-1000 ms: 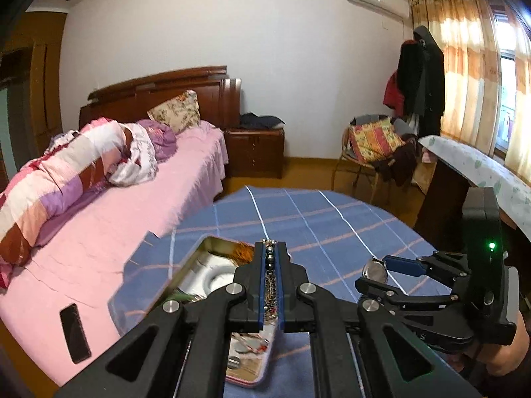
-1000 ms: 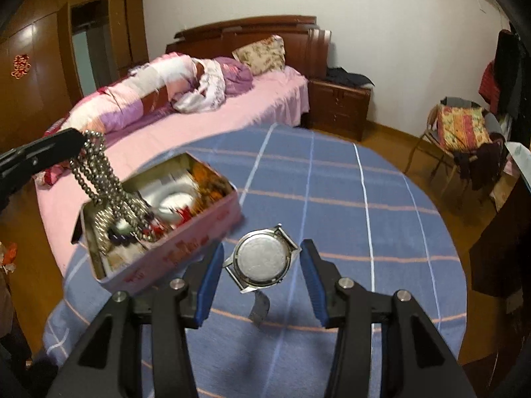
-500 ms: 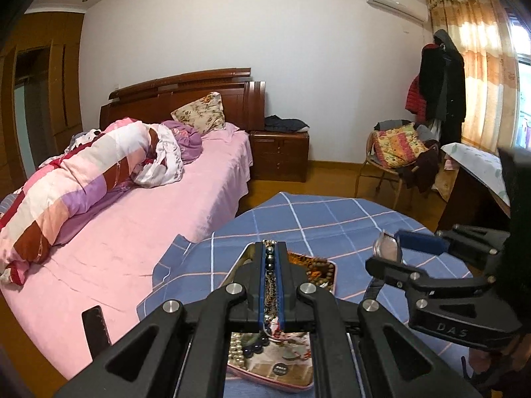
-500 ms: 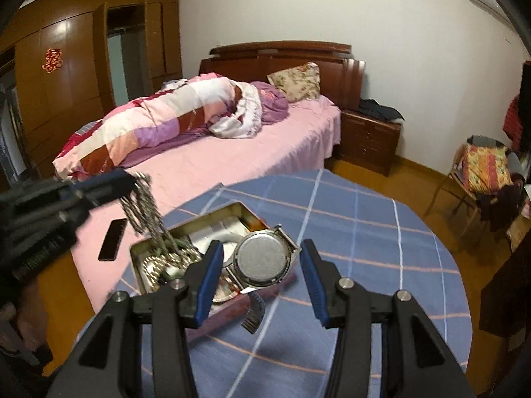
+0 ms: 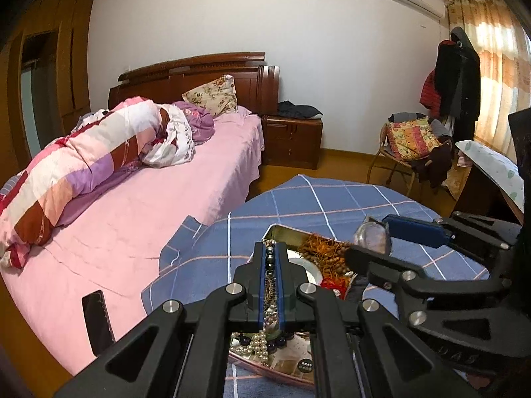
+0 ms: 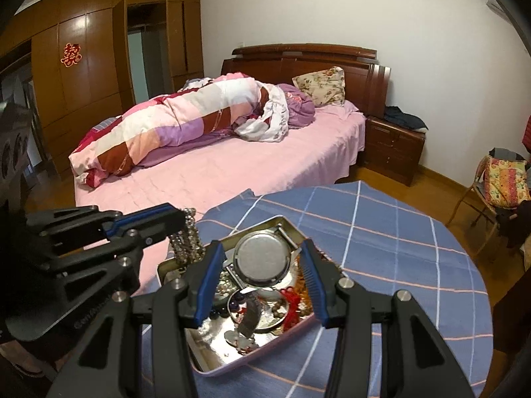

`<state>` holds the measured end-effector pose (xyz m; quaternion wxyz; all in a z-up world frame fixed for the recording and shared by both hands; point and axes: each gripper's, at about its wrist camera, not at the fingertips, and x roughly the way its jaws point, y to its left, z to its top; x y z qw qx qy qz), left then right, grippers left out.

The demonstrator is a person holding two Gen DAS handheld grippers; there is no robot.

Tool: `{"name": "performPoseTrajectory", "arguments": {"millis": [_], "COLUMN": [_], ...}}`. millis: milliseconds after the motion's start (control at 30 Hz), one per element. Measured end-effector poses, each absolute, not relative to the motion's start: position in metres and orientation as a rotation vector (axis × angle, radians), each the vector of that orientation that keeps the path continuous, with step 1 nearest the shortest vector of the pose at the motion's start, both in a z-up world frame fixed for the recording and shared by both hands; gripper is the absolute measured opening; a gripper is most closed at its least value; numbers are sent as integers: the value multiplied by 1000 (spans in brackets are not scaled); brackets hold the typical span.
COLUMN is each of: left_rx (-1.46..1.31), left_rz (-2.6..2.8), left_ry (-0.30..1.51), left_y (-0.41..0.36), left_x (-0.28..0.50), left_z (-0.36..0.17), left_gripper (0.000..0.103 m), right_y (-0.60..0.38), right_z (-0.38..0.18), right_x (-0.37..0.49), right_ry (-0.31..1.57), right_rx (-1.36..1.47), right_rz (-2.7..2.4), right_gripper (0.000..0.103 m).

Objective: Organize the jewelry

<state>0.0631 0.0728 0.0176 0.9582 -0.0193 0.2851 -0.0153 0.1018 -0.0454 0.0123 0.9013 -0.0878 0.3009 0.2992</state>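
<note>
An open pink tin box [image 6: 199, 363] with jewelry inside sits on the blue checked table [image 6: 398, 248]; it also shows in the left wrist view [image 5: 288, 232]. My left gripper [image 5: 272, 258] is shut on a pearl bead necklace [image 5: 262, 341] that hangs down into the tin; the necklace [image 6: 186, 238] also shows in the right wrist view. My right gripper [image 6: 262, 262] is shut on a silver wristwatch [image 6: 262, 258], held above the tin with its strap [image 6: 250, 315] dangling. The watch [image 5: 371, 237] shows in the left wrist view too.
A pink bed [image 5: 132, 219] with a rolled quilt stands left of the table, with a black phone [image 5: 96, 318] on its edge. A chair with cushions [image 5: 411, 142] and a nightstand [image 5: 292, 142] stand beyond the table.
Both grippers have moved toward the tin; the watch now hangs over it instead of over bare tablecloth, and the necklace has lowered further into the tin.
</note>
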Motion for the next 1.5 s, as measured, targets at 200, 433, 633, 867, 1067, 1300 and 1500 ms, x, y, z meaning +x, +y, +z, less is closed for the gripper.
{"name": "performPoseTrajectory", "arguments": {"millis": [200, 433, 633, 867, 1067, 1300, 1500], "left_rx": [-56, -61, -54, -64, -111, -139, -111], "left_rz": [-30, -26, -28, -27, 23, 56, 66], "left_ry": [619, 670, 728, 796, 786, 674, 599], "left_y": [75, 75, 73, 71, 76, 81, 74], "left_x": [69, 76, 82, 83, 67, 29, 14], "left_z": [2, -18, -38, -55, -51, -13, 11], "left_gripper": [4, 4, 4, 5, 59, 65, 66], "right_y": [-39, -39, -39, -43, -64, -106, -130], "right_z": [-5, -19, -36, -49, -42, -15, 8], "right_x": [106, 108, 115, 120, 110, 73, 50], "right_ry": [666, 707, 758, 809, 801, 718, 635], "right_rx": [-186, -205, -214, -198, -158, -136, -120], "right_rz": [623, 615, 610, 606, 565, 468, 414], "right_gripper": [50, 50, 50, 61, 77, 83, 89]}}
